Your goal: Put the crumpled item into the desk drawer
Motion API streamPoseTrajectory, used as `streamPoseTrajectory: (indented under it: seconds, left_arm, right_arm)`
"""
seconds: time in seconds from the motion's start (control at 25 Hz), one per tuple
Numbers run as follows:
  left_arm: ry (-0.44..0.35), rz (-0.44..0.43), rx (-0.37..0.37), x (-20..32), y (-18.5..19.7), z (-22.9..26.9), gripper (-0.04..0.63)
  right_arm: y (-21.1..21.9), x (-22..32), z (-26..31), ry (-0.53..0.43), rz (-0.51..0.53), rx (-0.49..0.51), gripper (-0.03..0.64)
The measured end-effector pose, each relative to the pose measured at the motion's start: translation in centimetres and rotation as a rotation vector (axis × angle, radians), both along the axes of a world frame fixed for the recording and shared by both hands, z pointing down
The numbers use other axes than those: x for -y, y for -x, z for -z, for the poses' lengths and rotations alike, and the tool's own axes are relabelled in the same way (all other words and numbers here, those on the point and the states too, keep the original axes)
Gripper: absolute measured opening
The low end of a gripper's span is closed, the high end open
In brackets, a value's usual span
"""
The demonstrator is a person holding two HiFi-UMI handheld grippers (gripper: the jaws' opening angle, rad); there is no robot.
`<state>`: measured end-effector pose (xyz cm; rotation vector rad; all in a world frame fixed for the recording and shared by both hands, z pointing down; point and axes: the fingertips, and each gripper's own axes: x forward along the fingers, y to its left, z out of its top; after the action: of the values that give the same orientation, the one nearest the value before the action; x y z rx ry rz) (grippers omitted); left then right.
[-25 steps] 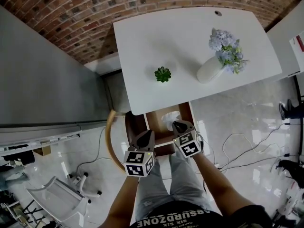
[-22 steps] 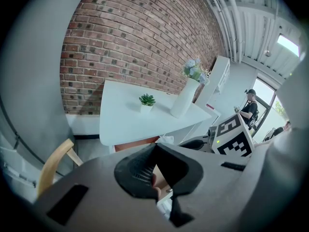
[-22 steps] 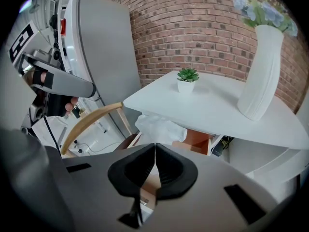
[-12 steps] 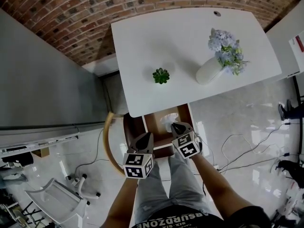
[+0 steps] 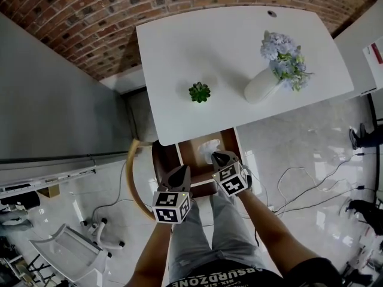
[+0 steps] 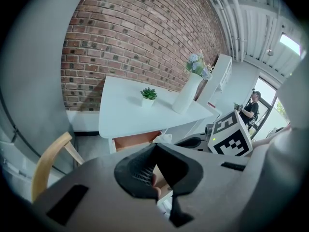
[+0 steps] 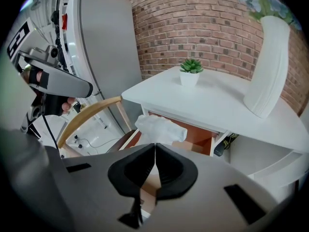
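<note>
Two hand-held grippers are held at the open drawer [image 5: 190, 155] under the white counter [image 5: 197, 46]. The right hand-held gripper [image 7: 154, 149] is seen with its jaws together. The white crumpled item [image 7: 160, 128] sits right at its tips, apparently pinched by its lower edge, though the pinch itself is not plainly shown. The item is over the drawer's front left corner, partly above the side wall, and is not seen resting on the drawer floor. The left hand-held gripper [image 6: 155, 146] is closed at the tips with nothing between them, and is held just beside the right one, nearer the wooden chair [image 5: 133, 178]. A small plant [image 5: 199, 92] and a white vase [image 5: 260, 88] of flowers are left untouched on the counter.

Step judged: placement, with the item at the drawer but not yet let go. Next move: the item should be carried a little further in, clear of the side wall. The right jaws should then be opened so it drops onto the drawer floor. After that the drawer is probably to be pushed shut, likely by the free left hand-held gripper.

Against the earlier head views, the counter, drawer and both hand-held grippers are all shifted slightly left in the picture together, so the shift is probably the camera's. Relative to the drawer, little change is noted: the right hand-held gripper and the item are at the same spot, and the left one has barely moved.
</note>
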<state>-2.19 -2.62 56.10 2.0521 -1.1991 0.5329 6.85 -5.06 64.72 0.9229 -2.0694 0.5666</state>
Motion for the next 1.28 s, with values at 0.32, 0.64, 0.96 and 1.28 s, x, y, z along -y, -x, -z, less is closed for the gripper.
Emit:
streamPoseTrajectory:
  seconds: [0.32,0.64,0.96,1.28]
  left_arm:
    - [-0.002,0.007,-0.004,0.2,-0.4,-0.4,-0.003]
    - [0.007,0.032,-0.008,-0.1,0.5,-2.0,-0.003]
    - [0.031,0.062,-0.013,-0.3,0.7,-4.7,-0.003]
    - [0.034,0.087,-0.024,0.1,0.3,-5.6,-0.003]
  right_arm:
    - [0.3,0.3,-0.7,0.004,0.034,-0.012,0.002]
    - [0.5,0.7,-2.3,0.005,0.070,-0.036,0.002]
    - [0.9,0.8,-4.1,0.014,0.118,-0.061,0.002]
    - [1.0,0.2,-5.6,0.041,0.177,-0.076,0.002]
